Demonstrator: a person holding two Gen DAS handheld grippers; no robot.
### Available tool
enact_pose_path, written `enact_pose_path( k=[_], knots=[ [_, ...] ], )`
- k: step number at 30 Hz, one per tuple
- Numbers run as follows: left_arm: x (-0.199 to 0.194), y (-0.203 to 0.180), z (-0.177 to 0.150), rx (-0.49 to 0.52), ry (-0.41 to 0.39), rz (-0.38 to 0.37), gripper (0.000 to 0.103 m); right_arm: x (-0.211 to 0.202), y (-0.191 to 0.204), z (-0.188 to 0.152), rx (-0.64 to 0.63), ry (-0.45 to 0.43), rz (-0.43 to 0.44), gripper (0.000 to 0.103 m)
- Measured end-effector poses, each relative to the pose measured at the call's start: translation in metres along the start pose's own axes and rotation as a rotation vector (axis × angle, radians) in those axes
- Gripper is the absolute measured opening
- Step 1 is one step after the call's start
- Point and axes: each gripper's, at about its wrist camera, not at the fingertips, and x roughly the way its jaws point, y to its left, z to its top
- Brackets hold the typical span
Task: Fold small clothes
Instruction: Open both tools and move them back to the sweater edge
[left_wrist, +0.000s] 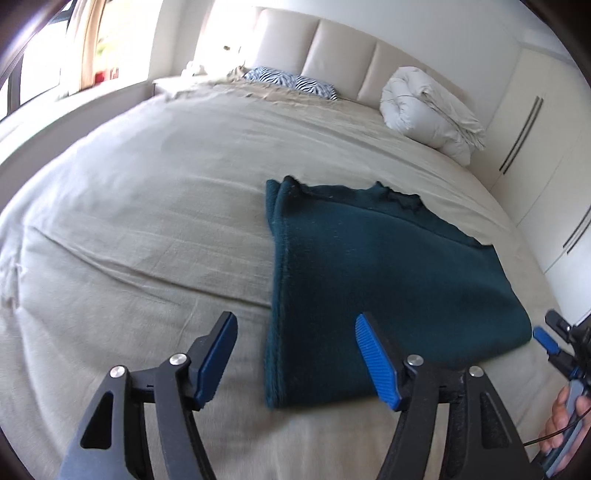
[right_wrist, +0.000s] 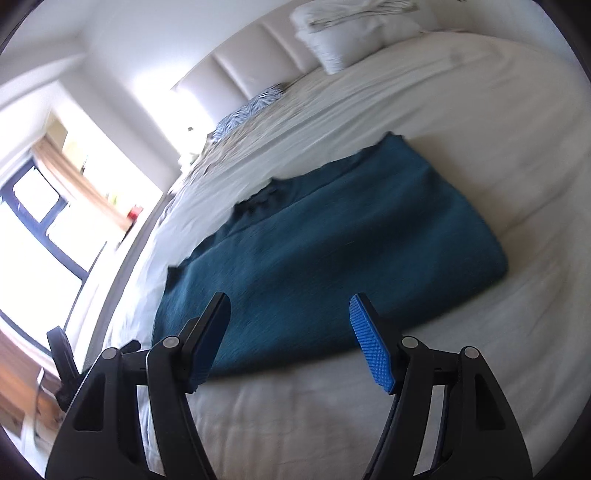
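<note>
Bright daylight came from the overexposed window (right_wrist: 44, 206), right wrist view motion-blurred, strong fisheye bending, dark vignette at corners.

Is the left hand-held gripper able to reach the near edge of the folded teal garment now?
Probably yes: the left hand-held gripper is open, and nothing lies between it and the teal garment on the bed.

no readable text, no labels, no brands, no numbers, no signs anywhere

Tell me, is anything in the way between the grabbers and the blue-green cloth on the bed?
Nothing visible is. The folded teal cloth lies flat on the bed cover, just beyond the open left gripper and right gripper.
</note>
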Motion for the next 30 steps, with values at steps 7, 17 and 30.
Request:
enact_pose_path(
  k=[7, 17, 30],
  knots=[
    [-0.018, -0.007, -0.008, 0.035, -0.017, 0.009, 0.073, -0.004, 0.035, -0.014, -0.027, 0.026, 0.017, 0.067],
    [-0.003, 0.011, -0.01, -0.034, 0.037, -0.033, 0.076, 0.025, 0.051, -0.01, -0.04, 0.081, 0.048, 0.067],
    [0.065, 0.044, 0.016, -0.341, 0.228, -0.368, 0.076, 0.077, 0.066, 0.014, 0.016, 0.183, 0.216, 0.067]
  ],
)
